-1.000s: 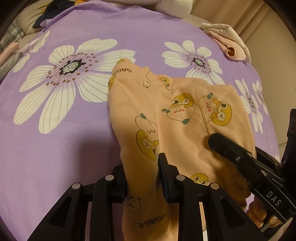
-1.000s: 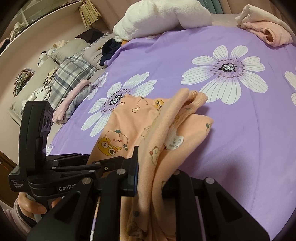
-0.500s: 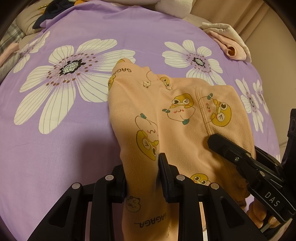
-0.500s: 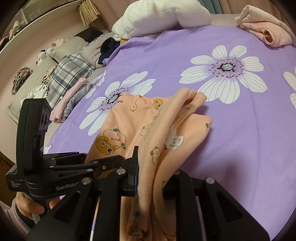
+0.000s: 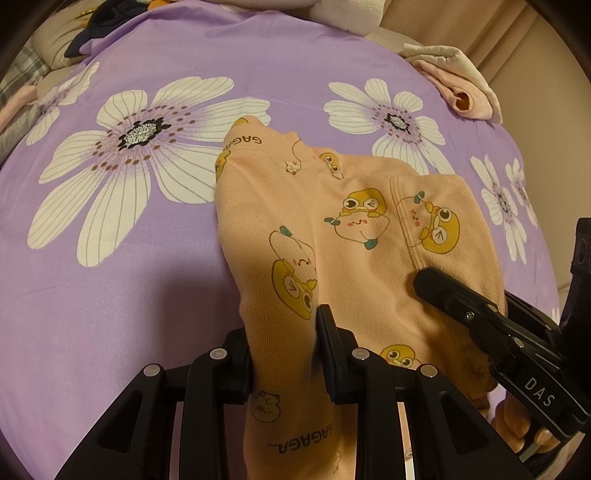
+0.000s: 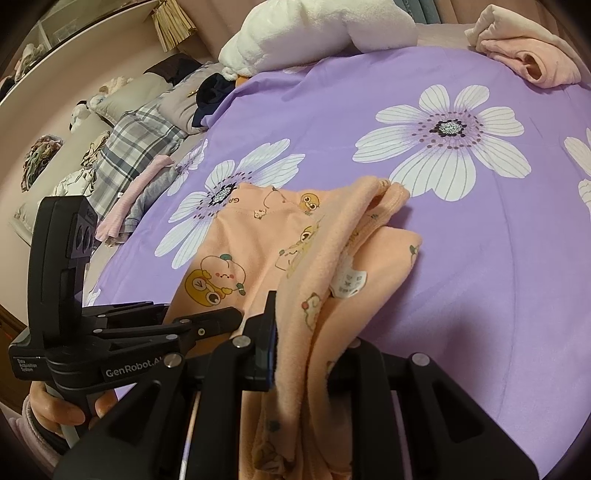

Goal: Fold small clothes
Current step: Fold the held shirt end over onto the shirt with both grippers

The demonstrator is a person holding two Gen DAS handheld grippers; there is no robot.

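A small peach garment [image 5: 332,236] with yellow cartoon prints lies partly on the purple flowered bedsheet [image 5: 110,277]. My left gripper [image 5: 284,354] is shut on its near left edge, which rises up between the fingers. My right gripper [image 6: 306,339] is shut on the near right edge of the garment [image 6: 258,240], holding a bunched fold with a white label [image 6: 349,282] showing. The right gripper [image 5: 480,314] also shows at the lower right of the left wrist view. The left gripper [image 6: 207,326] shows at the lower left of the right wrist view.
A folded pale pink garment [image 5: 454,85] lies at the far right of the bed. A white plush blanket [image 6: 317,33], a dark garment [image 6: 214,92] and plaid and pink clothes [image 6: 136,151] sit along the far and left edges.
Hardly any change: both grippers keep their hold on the peach garment, and the right wrist view has shifted slightly.
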